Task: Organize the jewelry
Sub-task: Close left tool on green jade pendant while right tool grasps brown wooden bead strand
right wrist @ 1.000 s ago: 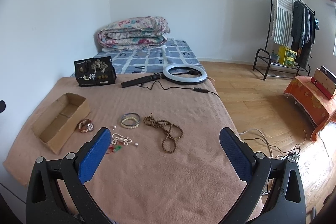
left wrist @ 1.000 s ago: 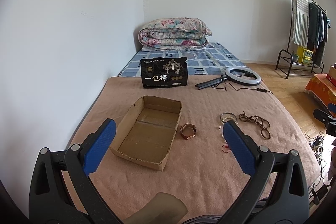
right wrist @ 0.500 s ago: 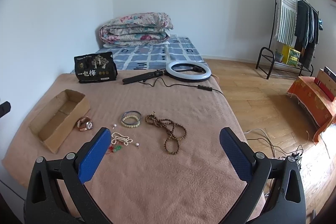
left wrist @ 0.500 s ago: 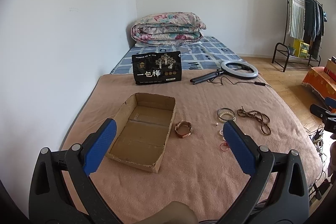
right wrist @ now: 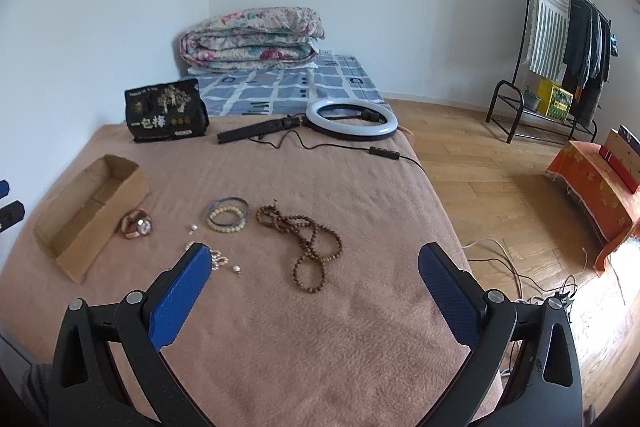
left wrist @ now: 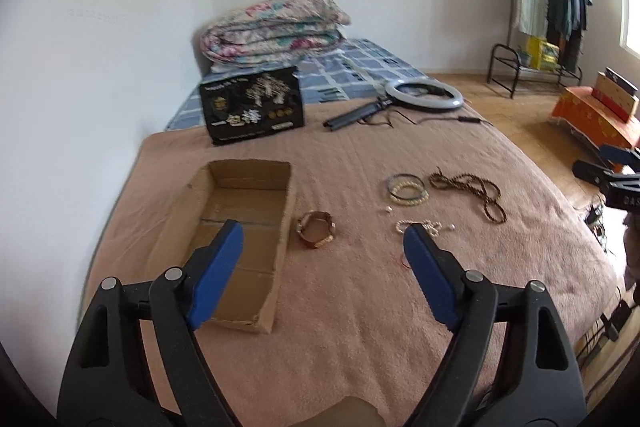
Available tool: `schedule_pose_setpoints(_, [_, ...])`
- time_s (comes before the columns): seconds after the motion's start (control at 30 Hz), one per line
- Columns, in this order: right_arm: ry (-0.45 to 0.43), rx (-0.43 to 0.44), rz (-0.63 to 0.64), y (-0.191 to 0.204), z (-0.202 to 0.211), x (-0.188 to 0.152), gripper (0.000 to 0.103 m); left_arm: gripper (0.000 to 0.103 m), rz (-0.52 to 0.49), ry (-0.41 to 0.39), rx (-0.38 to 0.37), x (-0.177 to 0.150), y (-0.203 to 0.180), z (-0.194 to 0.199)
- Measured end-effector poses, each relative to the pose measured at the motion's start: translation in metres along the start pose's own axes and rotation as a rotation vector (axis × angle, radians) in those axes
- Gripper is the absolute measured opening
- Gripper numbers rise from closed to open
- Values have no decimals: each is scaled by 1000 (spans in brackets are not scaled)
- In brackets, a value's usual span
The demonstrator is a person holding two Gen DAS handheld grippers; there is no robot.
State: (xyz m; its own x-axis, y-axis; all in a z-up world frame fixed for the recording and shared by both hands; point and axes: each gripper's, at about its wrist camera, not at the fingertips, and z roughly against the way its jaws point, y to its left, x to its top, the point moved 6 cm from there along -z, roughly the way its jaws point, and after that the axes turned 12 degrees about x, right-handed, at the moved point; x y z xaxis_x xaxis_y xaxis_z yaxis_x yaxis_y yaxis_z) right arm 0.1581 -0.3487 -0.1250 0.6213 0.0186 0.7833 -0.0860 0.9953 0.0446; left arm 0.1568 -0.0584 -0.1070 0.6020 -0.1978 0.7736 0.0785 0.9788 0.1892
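An open cardboard box (left wrist: 236,223) (right wrist: 86,211) lies on the brown blanket. Beside its right wall lies a brown watch (left wrist: 315,229) (right wrist: 137,225). Further right are pale bead bracelets (left wrist: 407,187) (right wrist: 227,214), a long brown bead necklace (left wrist: 476,191) (right wrist: 310,247) and a small pearl string (left wrist: 422,225) (right wrist: 218,259). My left gripper (left wrist: 323,239) hovers above the blanket, facing the watch; its jaws are closing with nothing between them. My right gripper (right wrist: 314,261) stands open and empty, near the brown necklace.
A black snack bag (left wrist: 252,105) stands behind the box. A ring light (right wrist: 352,119) with tripod and cable lies at the back. A folded quilt (right wrist: 252,39) sits by the wall. The bed's right edge drops to a wooden floor with cables (right wrist: 520,267).
Both grippers have come forward and lower toward the jewelry. The left gripper's jaws have narrowed. The box and jewelry lie as before.
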Motion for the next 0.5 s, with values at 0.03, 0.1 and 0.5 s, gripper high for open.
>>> schedule_pose_setpoints(0.03, [7,-6,1,-3,-6,-1,102,79,-20,10,-22,-2,-7,-7])
schedule_pose_setpoints(0.1, [17,-4,3,-9,-16,-4,103,72,-51,35,-59,-5,-18,-18])
schedule_pose_setpoints(0.5, [143,21,30,-31,-92,-20,102,44,-161,235,-295,-31,-93,-101])
